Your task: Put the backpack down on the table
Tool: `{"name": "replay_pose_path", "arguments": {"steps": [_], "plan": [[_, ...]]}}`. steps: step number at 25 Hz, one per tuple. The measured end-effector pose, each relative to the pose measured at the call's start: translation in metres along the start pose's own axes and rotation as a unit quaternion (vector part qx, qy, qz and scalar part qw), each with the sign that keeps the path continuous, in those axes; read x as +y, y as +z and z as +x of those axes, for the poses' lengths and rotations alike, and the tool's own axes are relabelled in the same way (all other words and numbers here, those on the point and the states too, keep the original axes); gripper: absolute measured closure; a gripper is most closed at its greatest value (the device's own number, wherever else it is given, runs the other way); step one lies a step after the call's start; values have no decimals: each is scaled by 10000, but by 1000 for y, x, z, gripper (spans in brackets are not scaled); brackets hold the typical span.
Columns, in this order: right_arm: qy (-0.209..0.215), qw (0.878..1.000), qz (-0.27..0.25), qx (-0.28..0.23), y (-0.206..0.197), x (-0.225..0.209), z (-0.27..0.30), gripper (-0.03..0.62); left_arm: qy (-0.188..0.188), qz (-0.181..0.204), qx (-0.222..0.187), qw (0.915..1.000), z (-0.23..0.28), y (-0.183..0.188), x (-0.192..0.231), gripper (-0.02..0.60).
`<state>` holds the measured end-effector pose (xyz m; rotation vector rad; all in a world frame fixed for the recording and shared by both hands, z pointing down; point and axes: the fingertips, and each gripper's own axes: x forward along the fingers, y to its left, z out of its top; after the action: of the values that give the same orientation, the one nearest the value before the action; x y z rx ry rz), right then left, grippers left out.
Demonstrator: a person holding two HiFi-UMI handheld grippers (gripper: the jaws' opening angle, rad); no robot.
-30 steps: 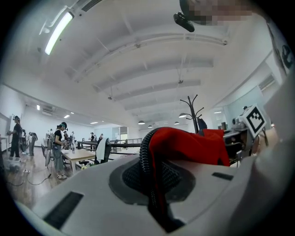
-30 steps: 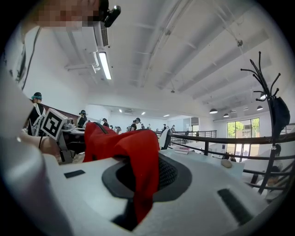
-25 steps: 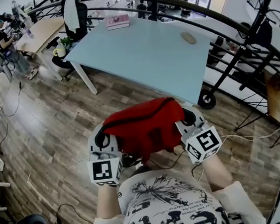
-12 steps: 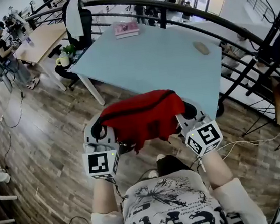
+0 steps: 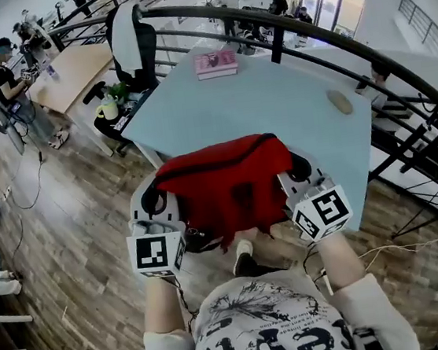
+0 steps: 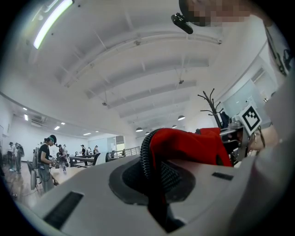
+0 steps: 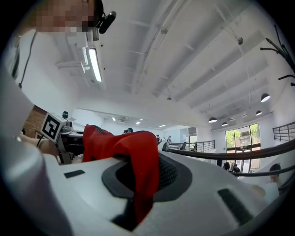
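Note:
A red backpack [image 5: 228, 183] with a black zip hangs in the air between my two grippers, just before the near corner of the pale blue table [image 5: 273, 100]. My left gripper [image 5: 158, 204] is shut on its left edge; red cloth and black ribbed trim [image 6: 152, 156] are pinched between the jaws. My right gripper [image 5: 296, 172] is shut on its right edge, with red cloth [image 7: 140, 170] clamped between its jaws. The bag's underside is hidden.
On the table lie a pink book [image 5: 216, 64] at the far side and a small tan object [image 5: 340, 101] at the right. A black railing [image 5: 304, 29] curves behind it. An office chair [image 5: 132, 50] and a wooden desk [image 5: 71, 69] with people stand at the left.
Both grippers have carried the backpack forward, closer to the table, which now looms larger and nearer. Both grips are unchanged.

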<state>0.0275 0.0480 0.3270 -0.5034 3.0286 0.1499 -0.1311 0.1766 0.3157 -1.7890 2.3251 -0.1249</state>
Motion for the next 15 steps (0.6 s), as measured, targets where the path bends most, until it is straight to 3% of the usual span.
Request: {"name": "replay_pose_path", "arguments": {"steps": [7, 15], "plan": [[-254, 9985, -259, -402, 16, -64, 72, 556, -96, 207, -49, 9997, 101, 10, 34, 558], [-802, 9961, -328, -142, 0, -143, 132, 556, -551, 188, -275, 9979, 220, -9, 46, 558]]}}
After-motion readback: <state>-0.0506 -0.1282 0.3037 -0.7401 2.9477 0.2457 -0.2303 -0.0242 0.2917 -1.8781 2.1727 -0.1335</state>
